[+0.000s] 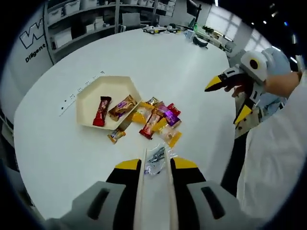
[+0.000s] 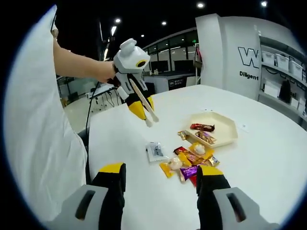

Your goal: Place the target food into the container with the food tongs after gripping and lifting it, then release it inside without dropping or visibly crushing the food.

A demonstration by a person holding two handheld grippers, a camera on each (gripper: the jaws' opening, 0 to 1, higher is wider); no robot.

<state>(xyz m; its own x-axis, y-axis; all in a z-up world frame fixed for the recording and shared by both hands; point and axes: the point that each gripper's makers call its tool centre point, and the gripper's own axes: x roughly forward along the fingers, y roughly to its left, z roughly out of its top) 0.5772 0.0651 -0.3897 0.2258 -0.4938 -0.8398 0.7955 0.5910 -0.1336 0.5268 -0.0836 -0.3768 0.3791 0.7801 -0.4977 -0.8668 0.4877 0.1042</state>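
Two wrapped snacks already lie in the tray (image 1: 86, 98), a red bar (image 1: 101, 110) and a brown one (image 1: 122, 107); the rest form a loose pile (image 1: 158, 122) on the table (image 1: 168, 62) just beside the tray's near corner. One clear packet (image 1: 156, 158) lies apart from the pile, nearest the tongs (image 1: 156, 191).

Handling, as a judgement: the snacks look light and small, in glossy film that will likely slip under smooth tips. The wrappers crumple easily and the contents may be brittle, so a light squeeze is advised. The best hold is across the short width at mid-length, not on the crimped ends. The clear packet, lying alone, offers the cleanest approach.

Tool state: the left gripper (image 1: 156, 165) carries the tongs between its jaws, which bear on both arms. The right gripper view shows the tong tips (image 2: 150, 120) spread slightly and pinching nothing.

Pose: the left gripper (image 2: 139, 108) hangs above the table, tilted down toward the packet (image 2: 154, 151) and clear of every snack. The right gripper (image 1: 230, 98) is held well above the table edge, jaws wide apart and empty, away from the pile (image 2: 192, 160) and the tray (image 2: 225, 125).
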